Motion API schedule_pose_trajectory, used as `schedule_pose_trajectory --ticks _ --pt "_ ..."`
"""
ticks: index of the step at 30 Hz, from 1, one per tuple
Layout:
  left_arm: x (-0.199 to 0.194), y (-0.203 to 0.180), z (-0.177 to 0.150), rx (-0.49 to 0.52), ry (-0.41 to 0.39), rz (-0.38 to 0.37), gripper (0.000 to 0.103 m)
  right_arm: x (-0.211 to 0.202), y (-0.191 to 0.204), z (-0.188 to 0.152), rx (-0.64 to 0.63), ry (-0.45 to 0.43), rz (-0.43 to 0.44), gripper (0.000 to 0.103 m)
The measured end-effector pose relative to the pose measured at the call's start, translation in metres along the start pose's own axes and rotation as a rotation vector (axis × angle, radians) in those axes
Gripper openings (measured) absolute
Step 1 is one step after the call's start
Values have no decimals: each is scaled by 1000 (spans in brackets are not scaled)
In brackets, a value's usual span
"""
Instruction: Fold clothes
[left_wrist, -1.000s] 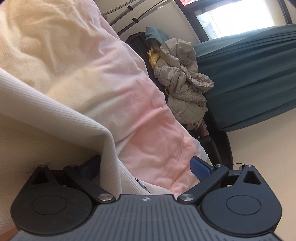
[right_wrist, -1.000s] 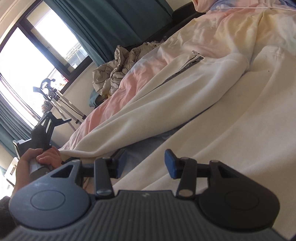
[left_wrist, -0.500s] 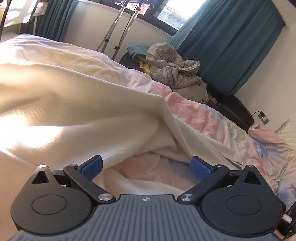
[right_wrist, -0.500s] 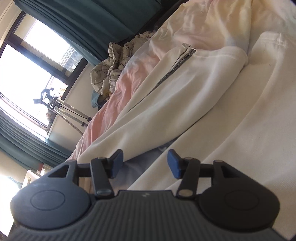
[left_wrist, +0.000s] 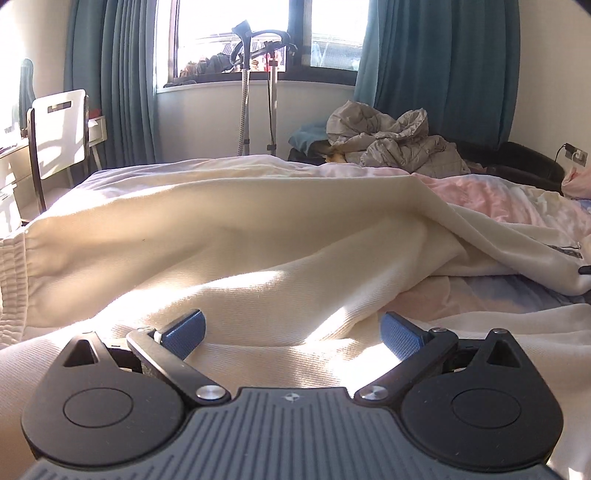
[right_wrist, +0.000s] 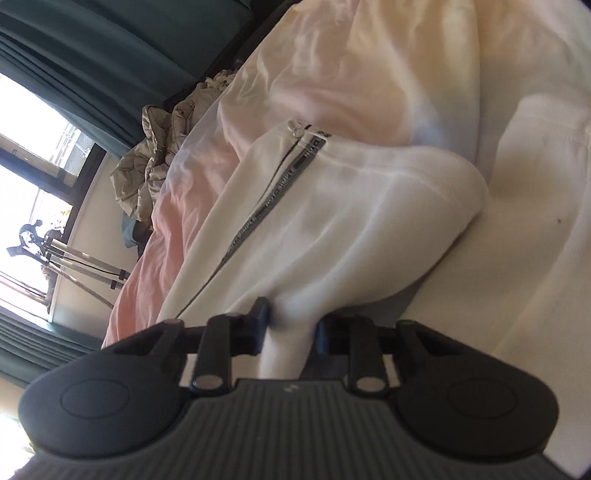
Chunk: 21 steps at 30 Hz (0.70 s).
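A cream garment (left_wrist: 221, 229) lies spread over the bed, its gathered elastic waistband (left_wrist: 11, 277) at the far left. My left gripper (left_wrist: 293, 321) hovers low over it, wide open, with nothing between its blue pads (left_wrist: 184, 328). In the right wrist view the same cream garment (right_wrist: 351, 221) shows a dark zip (right_wrist: 280, 192) with printed tape. My right gripper (right_wrist: 293, 325) is closing, and a bunched fold of that cloth is pinched between its pads.
A pink and pastel duvet (left_wrist: 498, 192) covers the bed. A grey puffy jacket (left_wrist: 399, 144) is heaped on a dark sofa (left_wrist: 517, 158) beyond it. A metal stand (left_wrist: 258, 92) is by the window, and a white-backed chair (left_wrist: 59, 136) is at the left.
My left gripper let go of the cloth, rolled level and swung to face the window. My right gripper moved forward to the zipped part and closed on a fold of it.
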<state>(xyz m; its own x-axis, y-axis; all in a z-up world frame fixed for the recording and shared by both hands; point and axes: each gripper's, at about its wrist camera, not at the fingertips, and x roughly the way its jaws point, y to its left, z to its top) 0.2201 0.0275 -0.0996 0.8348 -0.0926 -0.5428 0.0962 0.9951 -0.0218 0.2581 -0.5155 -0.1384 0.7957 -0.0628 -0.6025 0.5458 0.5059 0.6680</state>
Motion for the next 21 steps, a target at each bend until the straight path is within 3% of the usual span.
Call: schedule_pose_trajectory --ticks 4,7,11,15,16,17,18,21 --pt "6 9 1 -67 11 -21 102 2 42 36 -118 -88 37 9" --pt "6 15 4 -99 2 -30 102 25 77 63 -163 -107 62 8" --pt "5 20 8 -130 -26 -26 102 82 111 94 -232 -115 0 8" --pt "10 23 10 -149 -41 -59 102 123 111 104 -250 -90 -24 15" --pt "13 22 10 -137 -40 -75 102 126 107 103 -240 -85 -8 24" --pt "17 19 8 -120 -35 -81 102 129 103 101 -230 -79 9 46" --pt "20 16 6 -103 -29 -85 102 130 99 99 -219 -75 30 54" --pt "29 7 1 -50 -22 -91 101 116 89 87 -228 -64 101 60"
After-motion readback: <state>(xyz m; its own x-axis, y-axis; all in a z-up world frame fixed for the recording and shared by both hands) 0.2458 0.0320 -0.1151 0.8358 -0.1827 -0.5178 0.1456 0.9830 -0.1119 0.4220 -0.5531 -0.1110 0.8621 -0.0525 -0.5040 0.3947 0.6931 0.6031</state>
